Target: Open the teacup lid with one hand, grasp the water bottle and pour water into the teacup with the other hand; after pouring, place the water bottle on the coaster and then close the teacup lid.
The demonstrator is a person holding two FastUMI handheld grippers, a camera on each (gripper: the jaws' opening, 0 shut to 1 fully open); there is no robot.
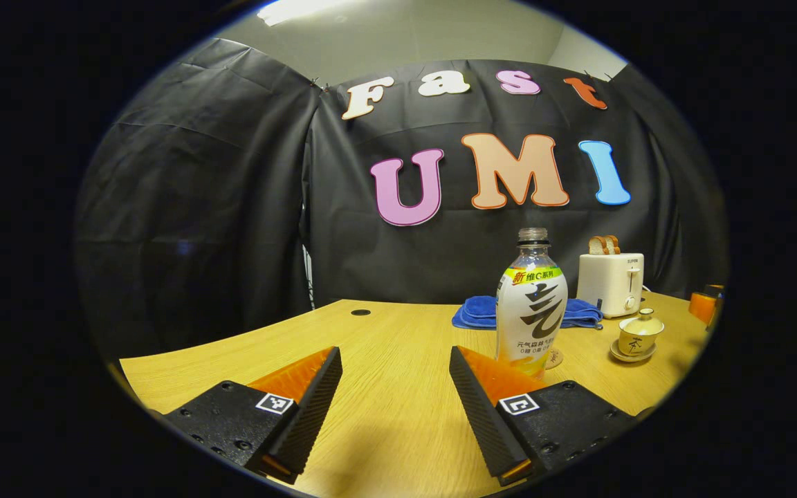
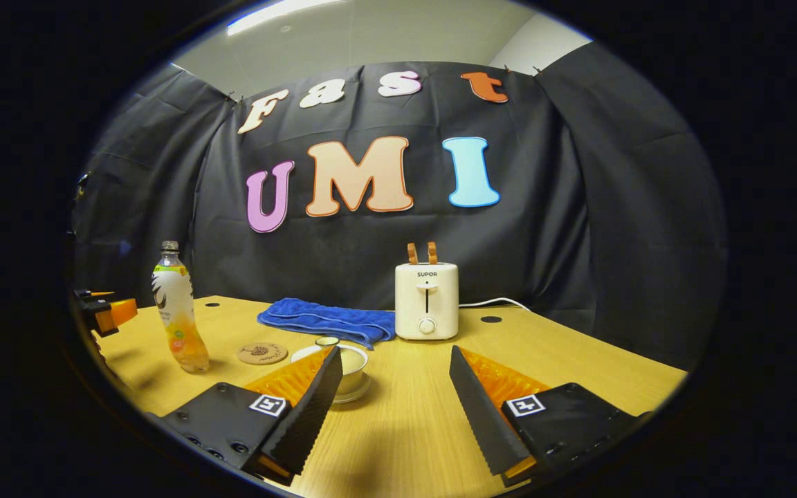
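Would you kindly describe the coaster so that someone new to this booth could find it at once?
Start at the white toaster at the back of the wooden table, then the folded blue towel to its left. In front of the towel, between the clear plastic water bottle and the lidded teacup, lies the coaster: the only flat, round, brown disc.

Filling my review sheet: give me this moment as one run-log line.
stage: before first grasp | left gripper: open, empty | right gripper: open, empty | teacup: lid on | water bottle: upright beside coaster

Ahead of me a wooden table (image 2: pixel 564 360), black cloth wall (image 2: pixel 578 228) at twelve o'clock, ceiling light (image 2: pixel 281 14) at eleven.
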